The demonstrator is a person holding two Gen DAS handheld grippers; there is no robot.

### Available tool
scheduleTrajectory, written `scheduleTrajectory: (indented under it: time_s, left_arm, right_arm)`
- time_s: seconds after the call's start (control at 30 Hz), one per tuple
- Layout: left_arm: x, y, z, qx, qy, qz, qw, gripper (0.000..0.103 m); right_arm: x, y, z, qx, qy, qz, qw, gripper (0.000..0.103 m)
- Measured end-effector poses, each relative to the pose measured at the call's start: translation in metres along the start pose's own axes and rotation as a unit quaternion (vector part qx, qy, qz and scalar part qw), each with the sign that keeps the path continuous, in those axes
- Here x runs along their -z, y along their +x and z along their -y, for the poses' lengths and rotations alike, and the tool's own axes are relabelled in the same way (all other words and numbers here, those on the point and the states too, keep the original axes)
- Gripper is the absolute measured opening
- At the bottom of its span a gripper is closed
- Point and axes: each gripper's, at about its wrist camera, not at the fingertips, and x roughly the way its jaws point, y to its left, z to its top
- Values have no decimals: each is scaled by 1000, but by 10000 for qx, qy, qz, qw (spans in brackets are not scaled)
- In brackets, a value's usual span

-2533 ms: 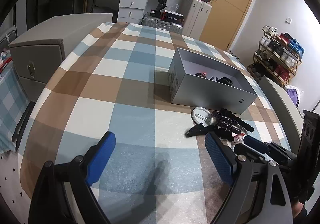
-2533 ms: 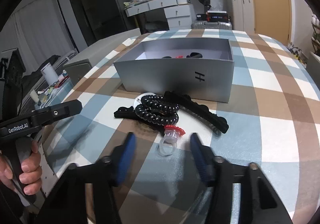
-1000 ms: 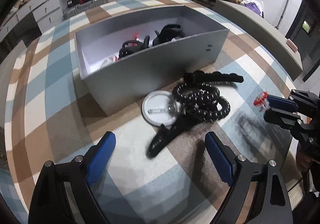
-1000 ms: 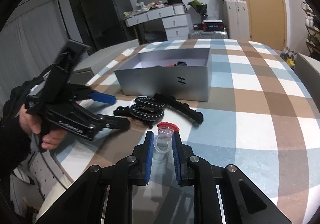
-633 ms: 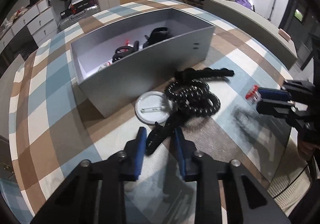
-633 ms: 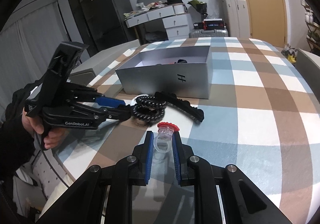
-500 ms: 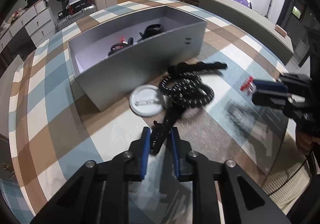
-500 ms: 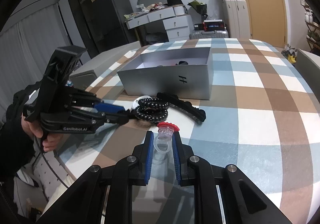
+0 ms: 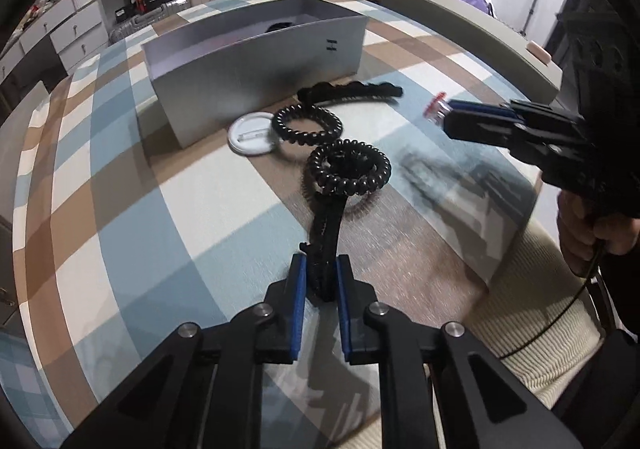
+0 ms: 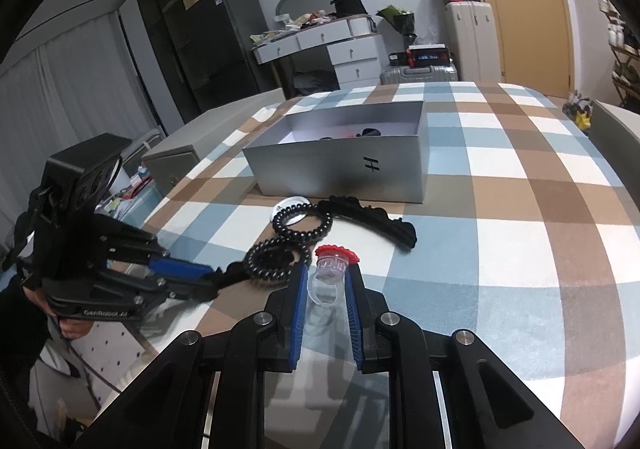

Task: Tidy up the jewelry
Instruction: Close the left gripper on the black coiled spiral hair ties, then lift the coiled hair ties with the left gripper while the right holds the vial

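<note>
My left gripper [image 9: 322,267] is shut on a black hair clip [image 9: 326,233] whose far end carries a black spiral hair tie [image 9: 349,168], lifted just above the cloth. It also shows in the right wrist view [image 10: 196,277]. My right gripper [image 10: 326,281] is shut on a clear plastic ring with a red top [image 10: 334,265], held above the table; it shows at the right of the left wrist view [image 9: 440,113]. A second spiral tie [image 9: 307,125], a white round badge [image 9: 252,134] and a long black clip [image 9: 352,91] lie in front of the open grey box [image 9: 256,65].
The grey box [image 10: 344,165] holds several dark accessories and stands mid-table on the checked cloth [image 10: 520,249]. A grey cabinet [image 10: 172,165] stands off the table's left edge. The table's near edge runs close under both grippers.
My left gripper closed on the black hair clip and pulled it back toward me, dragging one spiral tie away from the pile. My right gripper keeps holding the ring, raised a little.
</note>
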Motion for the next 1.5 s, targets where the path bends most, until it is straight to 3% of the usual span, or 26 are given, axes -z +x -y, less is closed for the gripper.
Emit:
scheduleTrajectory:
  time_s: [0.13,0.2,0.27,0.33,0.53,0.57,0.63,0.73,1.1,1.2,1.33,1.5]
  left_arm:
    - [-4,2,-4,-59,-137,-94,9998,11]
    - [-10,5,-11,-12,-287,-148,9995,18]
    - [-13,6,-15,110,-422,-103,9990,48]
    - [-18,6,-17,176,-444,3,9989,57]
    - [-26,16,3,86,211,-25,9997,53]
    - [-26,19,7,97,345,-50,9993,37]
    - [-26,21,15,-18,560,-119,9984,20]
    - [-26,20,16,-50,572,-157,9982,10]
    - [-8,6,10,-356,474,-243,9979,10]
    - [-5,2,10,-402,456,-222,9979,10]
    - [-5,-7,7,-298,378,-124,9988,10]
    - [-10,-7,5,-170,282,-66,9994,10]
  right_arm:
    - [1,1,0,-6,11,-30,10000,19]
    - [2,1,1,3,22,-25,10000,19]
    - [2,1,2,6,61,-31,10000,19]
    - [3,1,4,16,87,-47,9999,19]
    - [5,-1,7,87,140,-57,9998,19]
    - [5,-1,8,102,151,-55,9998,19]
    - [6,-2,9,99,167,-54,9998,19]
    - [6,-1,9,94,159,-50,9998,19]
    - [3,10,-4,-87,-5,-201,9998,21]
    - [0,21,-8,-31,-54,-286,9996,28]
    - [-1,32,-12,107,-115,-434,9989,28]
    - [2,37,-14,307,-228,-550,9978,17]
